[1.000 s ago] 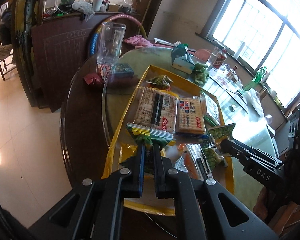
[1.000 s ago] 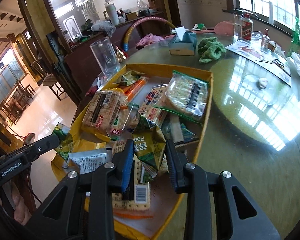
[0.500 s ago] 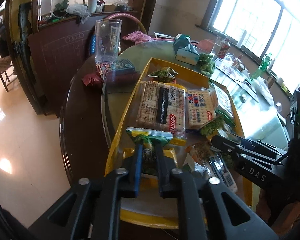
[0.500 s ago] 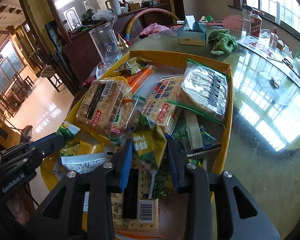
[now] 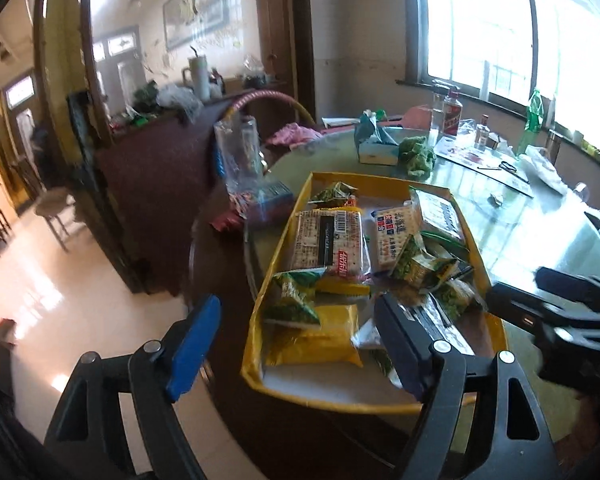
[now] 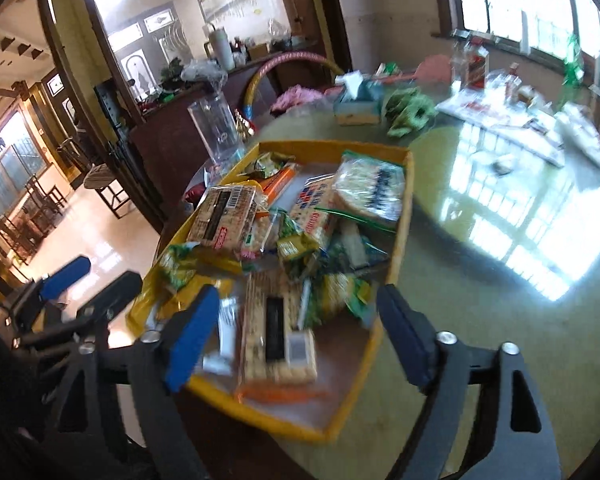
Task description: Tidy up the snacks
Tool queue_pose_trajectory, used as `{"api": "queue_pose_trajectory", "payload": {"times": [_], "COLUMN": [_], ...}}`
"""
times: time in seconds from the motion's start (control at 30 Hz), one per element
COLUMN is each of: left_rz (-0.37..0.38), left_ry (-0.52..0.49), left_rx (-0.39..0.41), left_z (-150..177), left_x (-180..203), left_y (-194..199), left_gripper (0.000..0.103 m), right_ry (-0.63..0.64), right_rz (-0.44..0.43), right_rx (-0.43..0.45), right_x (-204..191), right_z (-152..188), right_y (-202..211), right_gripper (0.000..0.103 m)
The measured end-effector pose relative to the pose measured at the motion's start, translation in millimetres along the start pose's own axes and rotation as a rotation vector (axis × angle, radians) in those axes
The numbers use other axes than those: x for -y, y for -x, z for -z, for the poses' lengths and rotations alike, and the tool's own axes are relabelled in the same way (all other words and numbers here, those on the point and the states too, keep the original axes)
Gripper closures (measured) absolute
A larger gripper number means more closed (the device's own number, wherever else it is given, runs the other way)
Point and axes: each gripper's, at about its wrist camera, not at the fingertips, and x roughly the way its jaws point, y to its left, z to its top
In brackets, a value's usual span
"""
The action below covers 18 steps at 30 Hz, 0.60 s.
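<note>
Your left gripper gapes wide and empty over the near end of the yellow tray; a green pea packet lies just beyond. Your right gripper is spread wide too, gripping nothing, a cracker pack between its fingers. Farther off, tissue box.

Left gripper: matte black angular frame with triangular cut-outs, silver round-head screws at the knuckles, blue pads on the fingers (one at 8 o'clock, its dark-looking partner at 4 o'clock). Right gripper: identical black frame, silver screws, blue-padded fingers.
</note>
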Motion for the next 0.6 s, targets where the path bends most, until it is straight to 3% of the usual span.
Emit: {"api": "queue_pose_trajectory", "payload": {"times": [0.07,0.27,0.6], "left_rz": [-0.027,-0.01,0.014], "left_ry": [0.01,0.044,0.026], "left_rx": [-0.009,-0.033,-0.026], "left_z": [2.6,11.4,26.0], "left_x": [3.1,6.5,12.3], "left_y": [11.1,39.8,65.0], "left_gripper": [0.023,0.023,0.023], "right_ry": [-0.014,0.002,0.031], "right_rz": [0.019,0.034,0.042], "right_rx": [0.019,0.022,-0.003], "right_x": [1.7,-2.8,-8.8], "right_z": [9.9,39.5,59.5], "right_y": [19.9,62.2,73.6], "right_gripper": [0.016,0.013,0.013]}}
